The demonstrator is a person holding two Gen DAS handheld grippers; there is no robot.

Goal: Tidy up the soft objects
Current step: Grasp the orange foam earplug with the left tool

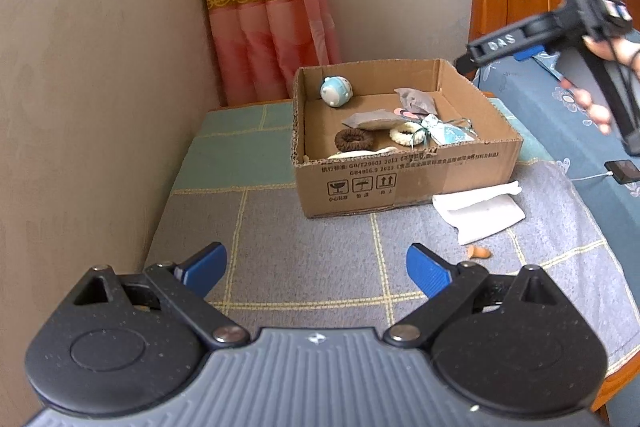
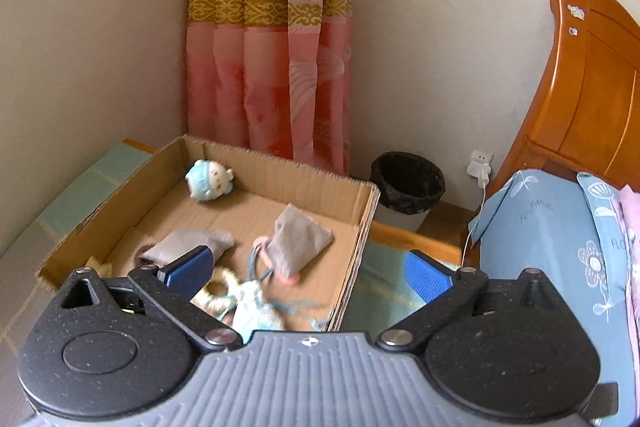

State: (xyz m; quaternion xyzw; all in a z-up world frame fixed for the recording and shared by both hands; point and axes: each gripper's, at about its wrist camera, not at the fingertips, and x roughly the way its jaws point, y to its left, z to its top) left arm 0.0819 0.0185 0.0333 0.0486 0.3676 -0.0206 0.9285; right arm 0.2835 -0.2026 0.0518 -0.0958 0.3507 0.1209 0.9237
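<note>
An open cardboard box [image 1: 400, 173] stands on a checked cloth. Inside lie a round blue plush doll [image 1: 336, 91], a brown scrunchie [image 1: 354, 139], a white scrunchie [image 1: 408, 134], two grey pouches [image 1: 370, 121] and a light blue pouch [image 1: 448, 135]. My left gripper [image 1: 316, 269] hangs open over the cloth in front of the box, holding nothing. Above the box's right wall [image 2: 360, 227], my right gripper [image 2: 308, 271] is wide open and empty. The light blue pouch [image 2: 256, 307] and a grey pouch [image 2: 298, 243] lie on the box floor beneath it.
A folded white cloth [image 1: 480, 213] and a small orange object [image 1: 478, 251] lie on the cloth right of the box. A black bin [image 2: 406, 187] stands behind. The bed [image 2: 540, 247] with a wooden headboard [image 2: 592, 107] is on the right, a phone [image 1: 624, 171] on it.
</note>
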